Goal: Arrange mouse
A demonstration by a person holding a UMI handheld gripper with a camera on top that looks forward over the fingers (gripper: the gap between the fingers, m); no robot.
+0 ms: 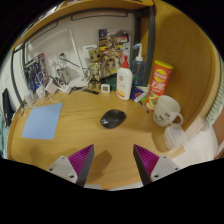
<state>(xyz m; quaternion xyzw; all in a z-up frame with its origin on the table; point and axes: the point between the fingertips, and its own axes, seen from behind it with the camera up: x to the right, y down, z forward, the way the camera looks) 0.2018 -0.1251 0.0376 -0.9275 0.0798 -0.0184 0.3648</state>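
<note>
Here the tongs [113, 163] stand open and empty over the round wooden bench [70, 140], the dark rounded computer mouse [113, 119] lying well ahead beyond their fingers; it looks light, rigid and smooth-shelled, best pinched across its narrower sides.

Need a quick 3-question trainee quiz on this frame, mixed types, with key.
1. True or false: the gripper is shut on the mouse.
2. What stands nearest the white mug? A) the blue mousepad B) the yellow chips can C) the gripper
3. Fill in: the white bottle has a ____ cap.

Key: 1 false, the fingers are open and the mouse lies on the wooden table beyond them. 2 B. 3 red.
</note>
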